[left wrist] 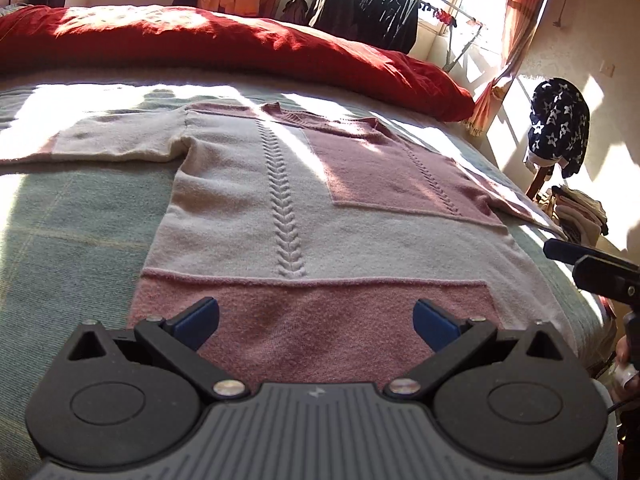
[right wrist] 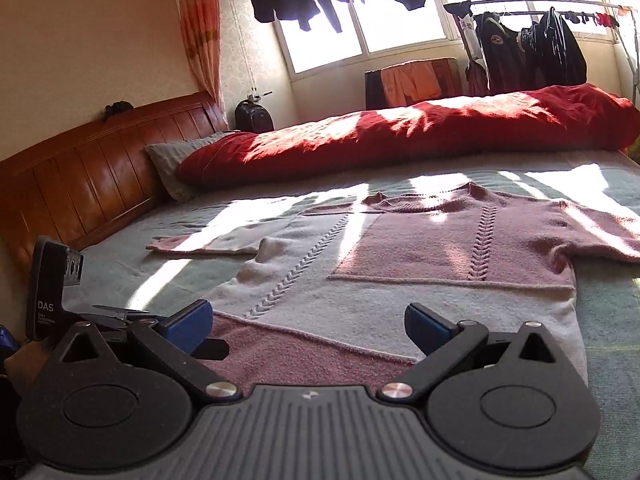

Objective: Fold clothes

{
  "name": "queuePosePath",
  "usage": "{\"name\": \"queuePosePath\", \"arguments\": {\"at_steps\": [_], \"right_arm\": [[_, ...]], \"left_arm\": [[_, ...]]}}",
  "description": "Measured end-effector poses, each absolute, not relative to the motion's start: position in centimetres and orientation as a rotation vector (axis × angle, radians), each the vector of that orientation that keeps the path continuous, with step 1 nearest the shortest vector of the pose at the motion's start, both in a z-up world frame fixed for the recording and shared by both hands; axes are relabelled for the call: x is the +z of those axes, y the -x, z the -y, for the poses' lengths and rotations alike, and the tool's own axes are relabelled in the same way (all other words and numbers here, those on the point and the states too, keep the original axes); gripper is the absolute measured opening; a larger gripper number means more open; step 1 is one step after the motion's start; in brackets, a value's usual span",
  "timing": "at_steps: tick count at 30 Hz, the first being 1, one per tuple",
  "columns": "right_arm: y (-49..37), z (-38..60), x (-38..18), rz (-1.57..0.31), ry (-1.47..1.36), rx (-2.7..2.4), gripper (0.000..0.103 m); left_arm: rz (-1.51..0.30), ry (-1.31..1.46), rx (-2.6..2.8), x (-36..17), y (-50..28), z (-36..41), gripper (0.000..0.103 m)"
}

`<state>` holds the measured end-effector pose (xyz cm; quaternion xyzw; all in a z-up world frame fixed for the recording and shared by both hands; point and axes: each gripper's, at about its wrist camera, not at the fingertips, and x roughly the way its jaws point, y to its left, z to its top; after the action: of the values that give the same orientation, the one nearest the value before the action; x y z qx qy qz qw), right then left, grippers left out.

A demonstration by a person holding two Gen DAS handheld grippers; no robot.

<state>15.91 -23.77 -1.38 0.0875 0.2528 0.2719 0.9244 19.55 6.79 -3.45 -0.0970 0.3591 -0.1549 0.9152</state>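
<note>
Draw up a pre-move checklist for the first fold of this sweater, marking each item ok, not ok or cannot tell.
1. Sweater lies flat on the bed: ok.
2. Both sleeves spread out: ok.
3. Left gripper open over the hem: ok.
4. Right gripper open over the hem: ok.
5. Red duvet clear of the sweater: ok.
6. Fingers touching the fabric: cannot tell.

Legible markings: one

"DAS" stands in white capitals on the black housing of the left gripper (right wrist: 46, 300), seen in the right wrist view; the smaller lines beneath it are too small to read. No other text is legible.
</note>
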Motion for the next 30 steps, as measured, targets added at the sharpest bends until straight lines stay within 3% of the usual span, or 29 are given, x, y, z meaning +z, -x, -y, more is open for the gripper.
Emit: {"name": "queuePosePath", "arguments": {"at_steps": [6, 11, 19, 25, 30], "right_arm": [[-22.2, 20.9, -4.6, -0.678, -0.186, 0.615, 0.103], [-23.3, 20.1, -8.6, -0.706, -0.284, 0.644, 0.103], [-23.1, 19.8, -8.1, -0.711, -0.182, 0.683, 0.103], [-23.0, 20.0, -8.0, -0.716, -0.182, 0.686, 0.103], [-22.5, 19.4, -8.1, -0.702, -0.128, 0.675, 0.103]], "left_arm": [[-0.727, 0.28, -0.291, 0.4, -25.8, -8.2, 0.102], [-0.794, 0.418, -0.3, -1.0, -32.6, -7.5, 0.102], [-0.913, 0.541, -0.166, -6.3, -35.2, -8.9, 0.102], [-0.811, 0.539, -0.187, -2.5, -37.0, -8.5, 0.102], [-0.842, 0.54, -0.203, -3.6, -40.6, -6.9, 0.102]]}}
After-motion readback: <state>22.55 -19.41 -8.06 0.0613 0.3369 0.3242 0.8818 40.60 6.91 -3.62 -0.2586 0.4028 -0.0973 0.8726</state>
